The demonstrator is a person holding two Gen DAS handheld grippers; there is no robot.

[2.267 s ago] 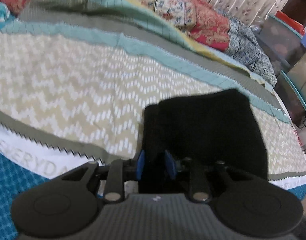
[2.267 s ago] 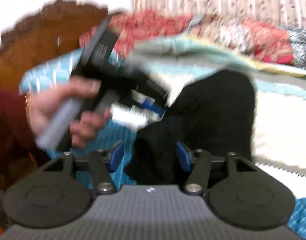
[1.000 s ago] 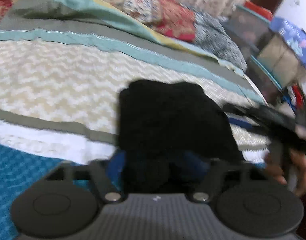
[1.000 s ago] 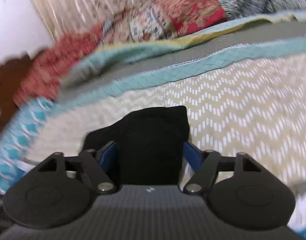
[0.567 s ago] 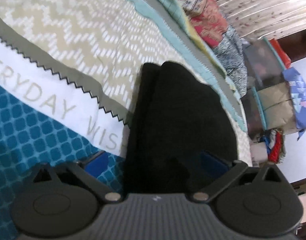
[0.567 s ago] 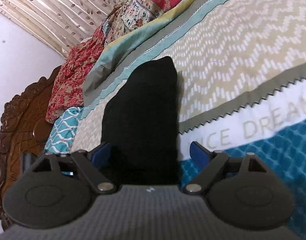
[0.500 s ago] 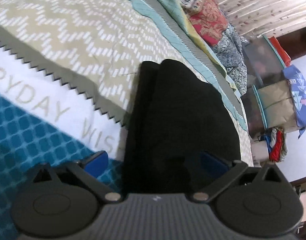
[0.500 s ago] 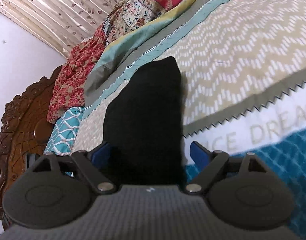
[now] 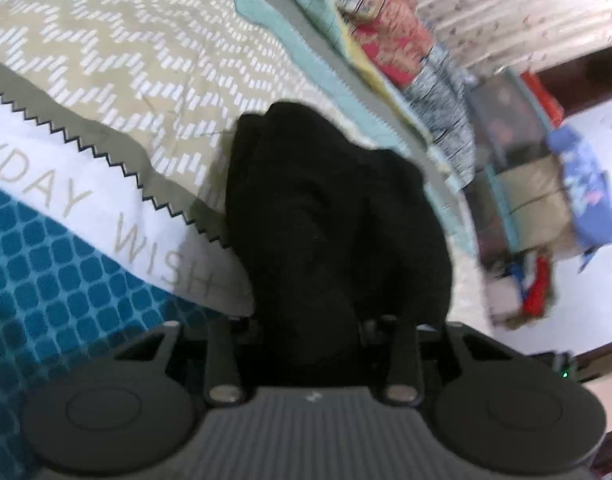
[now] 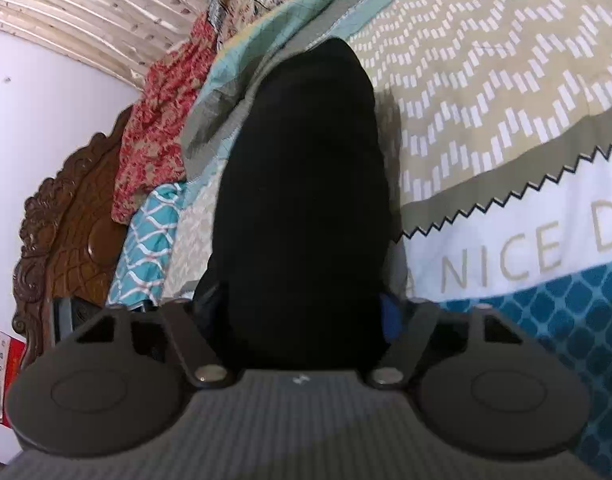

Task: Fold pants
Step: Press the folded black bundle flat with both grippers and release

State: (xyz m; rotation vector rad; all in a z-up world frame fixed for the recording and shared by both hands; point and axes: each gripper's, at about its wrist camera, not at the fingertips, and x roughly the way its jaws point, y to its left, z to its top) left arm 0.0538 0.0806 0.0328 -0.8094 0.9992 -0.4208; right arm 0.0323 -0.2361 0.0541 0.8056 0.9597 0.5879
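Now both tools close on the folded black pants (image 9: 338, 216) on the bed (image 9: 105, 60): left tool (image 9: 310, 320) pinching cloth, right tool (image 10: 301, 312) narrowing around it, grip unconfirmed; next, a joint lift-and-fold.

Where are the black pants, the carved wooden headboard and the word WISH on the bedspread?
black pants (image 10: 301, 200): right wrist view, middle of the folded cloth.
carved wooden headboard (image 10: 61, 240): right wrist view, its carved face.
word WISH (image 9: 161, 256): left wrist view, middle of the lettering.
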